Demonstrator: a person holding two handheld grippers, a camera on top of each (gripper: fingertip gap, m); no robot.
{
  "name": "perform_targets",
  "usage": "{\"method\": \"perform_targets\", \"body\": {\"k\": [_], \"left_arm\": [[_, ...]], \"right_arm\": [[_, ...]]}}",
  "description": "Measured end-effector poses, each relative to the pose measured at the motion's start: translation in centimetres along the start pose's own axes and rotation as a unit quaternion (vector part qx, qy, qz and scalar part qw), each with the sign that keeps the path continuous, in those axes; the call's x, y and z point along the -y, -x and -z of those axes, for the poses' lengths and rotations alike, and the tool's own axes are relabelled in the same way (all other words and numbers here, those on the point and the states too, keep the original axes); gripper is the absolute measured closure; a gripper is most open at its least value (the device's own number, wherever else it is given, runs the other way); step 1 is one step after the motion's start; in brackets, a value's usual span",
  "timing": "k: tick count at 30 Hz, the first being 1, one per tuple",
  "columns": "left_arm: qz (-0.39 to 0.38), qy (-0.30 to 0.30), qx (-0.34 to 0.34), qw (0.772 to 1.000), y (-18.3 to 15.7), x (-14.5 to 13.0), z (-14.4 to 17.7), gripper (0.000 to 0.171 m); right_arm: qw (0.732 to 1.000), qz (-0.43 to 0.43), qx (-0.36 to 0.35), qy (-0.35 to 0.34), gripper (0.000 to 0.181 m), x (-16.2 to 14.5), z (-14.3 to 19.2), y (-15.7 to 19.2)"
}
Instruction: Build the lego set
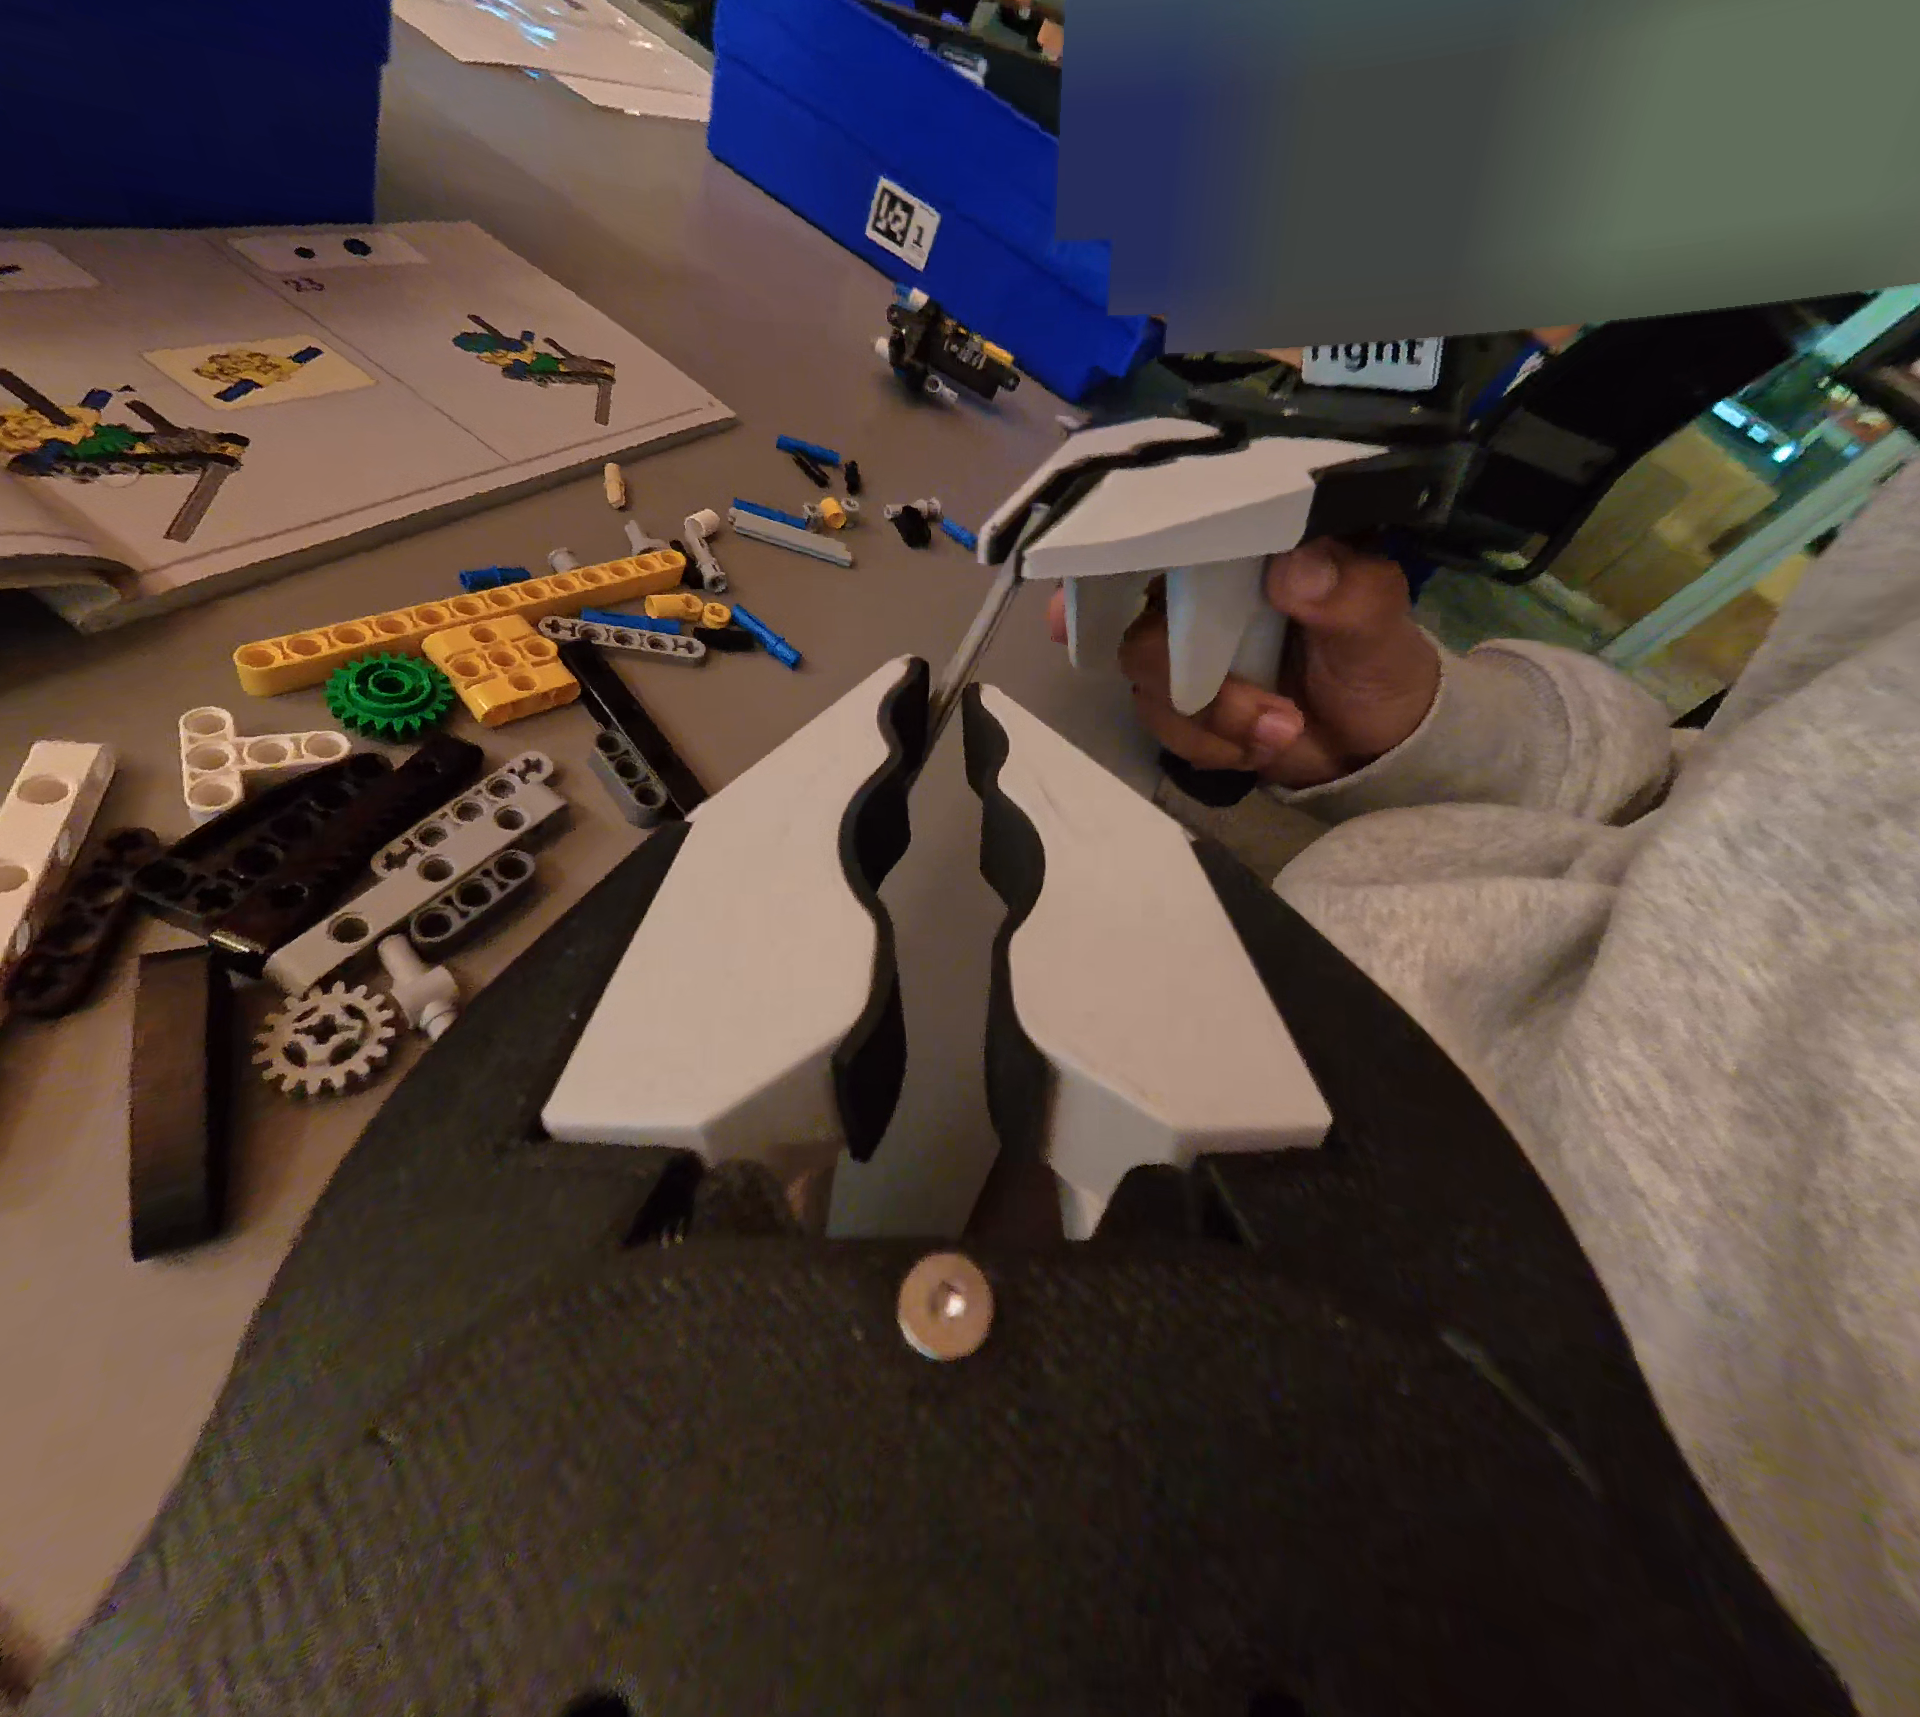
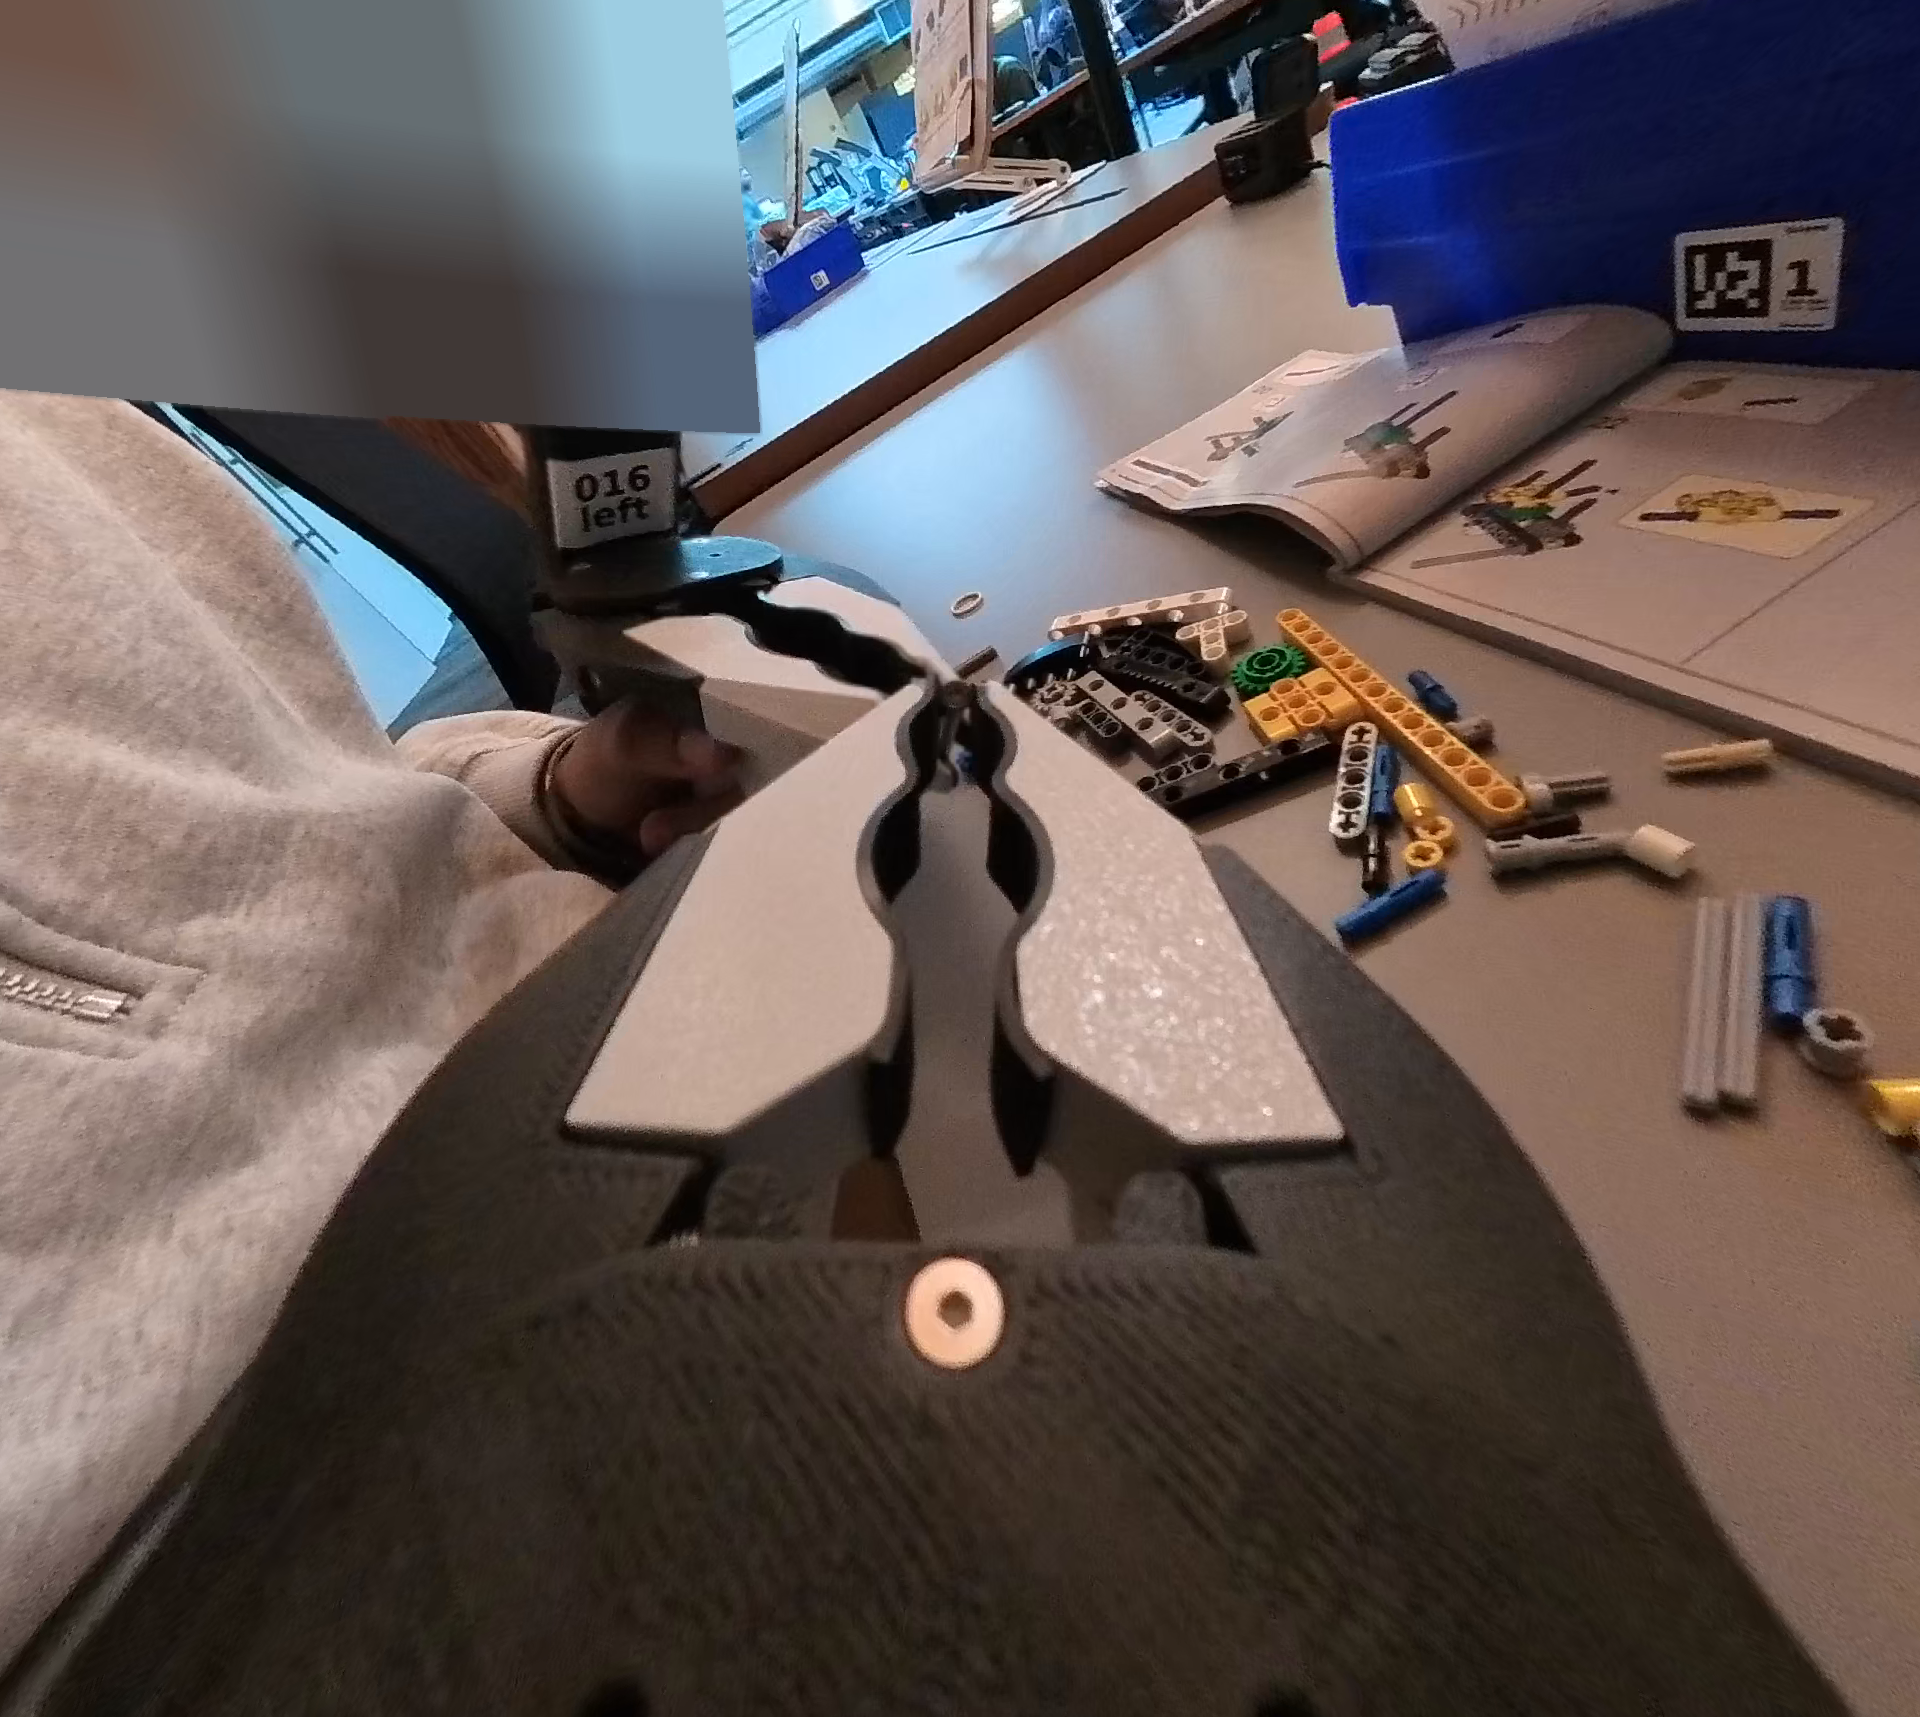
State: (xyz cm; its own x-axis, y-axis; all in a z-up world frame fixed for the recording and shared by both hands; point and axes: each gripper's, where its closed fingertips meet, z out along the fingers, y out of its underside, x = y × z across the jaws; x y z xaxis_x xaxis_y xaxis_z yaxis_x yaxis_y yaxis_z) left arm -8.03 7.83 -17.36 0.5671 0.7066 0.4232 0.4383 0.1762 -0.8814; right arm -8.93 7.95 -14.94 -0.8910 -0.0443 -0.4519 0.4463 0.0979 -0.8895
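A thin dark axle [image 1: 982,618] runs between my two grippers above the table's near edge. My left gripper [image 1: 945,696] has its tips closed on the axle's lower end. My right gripper [image 1: 1013,540] comes in from the right and is shut on its upper end. In the right wrist view, my right gripper [image 2: 953,693] pinches the axle [image 2: 951,722], seen almost end-on. The left gripper [image 2: 920,675] meets it tip to tip from the left. Loose parts lie on the table: a long yellow beam [image 1: 457,613], a green gear [image 1: 388,693] and a grey gear [image 1: 324,1039].
An open instruction booklet [image 1: 364,420] lies beyond the parts. Blue bins [image 1: 883,140] stand behind, and a small black part-built assembly [image 1: 940,348] sits by one. Black and grey beams [image 1: 301,846], blue pins [image 2: 1387,904] and grey rods [image 2: 1725,1002] are scattered about. A grey-sleeved hand [image 1: 1299,680] holds the right gripper. My left and right fingertips are right by each other. The left tips stand about 11 centimetres off the grey gear [image 1: 324,1039].
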Motion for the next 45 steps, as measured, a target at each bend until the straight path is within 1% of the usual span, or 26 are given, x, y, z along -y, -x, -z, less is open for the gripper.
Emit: {"method": "perform_targets", "body": {"k": [7,11,19,23,27,30,45], "left_arm": [[0.056,-0.035,-0.037,0.997,-0.2,1.2,0.7,0.168],[0.063,-0.045,-0.050,0.996,-0.5,1.5,0.9,0.168],[0.095,-0.069,-0.096,0.988,-1.5,2.5,1.2,0.167],[0.093,-0.083,-0.096,0.988,-1.4,2.8,1.5,0.164],[0.090,-0.074,-0.089,0.989,-1.3,2.5,1.3,0.155],[0.086,-0.072,-0.083,0.990,-1.3,2.4,1.2,0.151],[0.086,-0.061,-0.075,0.992,-1.0,2.0,0.9,0.152]], "right_arm": [[0.999,-0.017,0.027,-0.004,0.177,0.1,0.2,0.4],[0.999,-0.024,0.041,-0.009,0.177,0.2,0.2,0.7],[0.995,-0.049,0.081,-0.027,0.178,0.8,0.6,1.4],[0.996,-0.048,0.075,-0.028,0.178,0.8,0.6,1.2],[0.995,-0.053,0.072,-0.036,0.178,1.0,0.7,1.0],[0.995,-0.059,0.072,-0.044,0.178,1.2,0.9,0.9],[0.995,-0.056,0.069,-0.047,0.178,1.3,0.9,0.9]]}}
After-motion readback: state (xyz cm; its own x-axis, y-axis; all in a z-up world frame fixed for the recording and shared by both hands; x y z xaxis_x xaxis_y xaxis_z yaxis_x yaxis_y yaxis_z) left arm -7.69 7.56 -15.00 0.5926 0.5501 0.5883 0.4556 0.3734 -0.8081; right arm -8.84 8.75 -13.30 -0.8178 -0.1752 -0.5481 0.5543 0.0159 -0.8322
